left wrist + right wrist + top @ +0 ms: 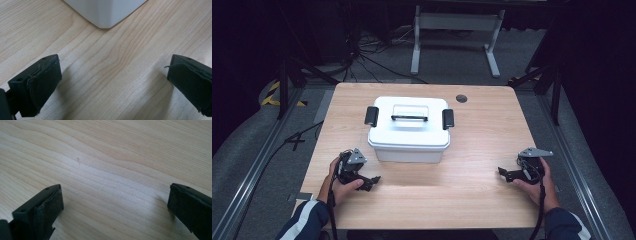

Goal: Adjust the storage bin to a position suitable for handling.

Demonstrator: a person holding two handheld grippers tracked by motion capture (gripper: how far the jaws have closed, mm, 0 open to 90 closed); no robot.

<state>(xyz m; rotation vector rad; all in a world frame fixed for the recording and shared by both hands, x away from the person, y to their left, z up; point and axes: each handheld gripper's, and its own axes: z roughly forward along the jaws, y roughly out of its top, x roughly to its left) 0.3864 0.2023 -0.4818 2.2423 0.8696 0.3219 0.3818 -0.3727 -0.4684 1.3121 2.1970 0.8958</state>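
Note:
A white lidded storage box [409, 129] stands in the middle of the wooden table [472, 190], lid on, with a black latch [371, 115] at each end and a handle [409, 118] on top. My left gripper [371, 182] rests low on the table, just in front of the box's near left corner, open, nothing between its jaws. In the left gripper view that corner of the box [105, 12] lies ahead of the open gripper [113, 82]. My right gripper [505, 174] sits near the table's right edge, open over bare wood [112, 170].
A small dark round grommet [461, 98] sits in the tabletop behind the box. A white metal stand [457, 30] and cables [372, 50] lie on the floor beyond the table. Black frame rails run along both sides.

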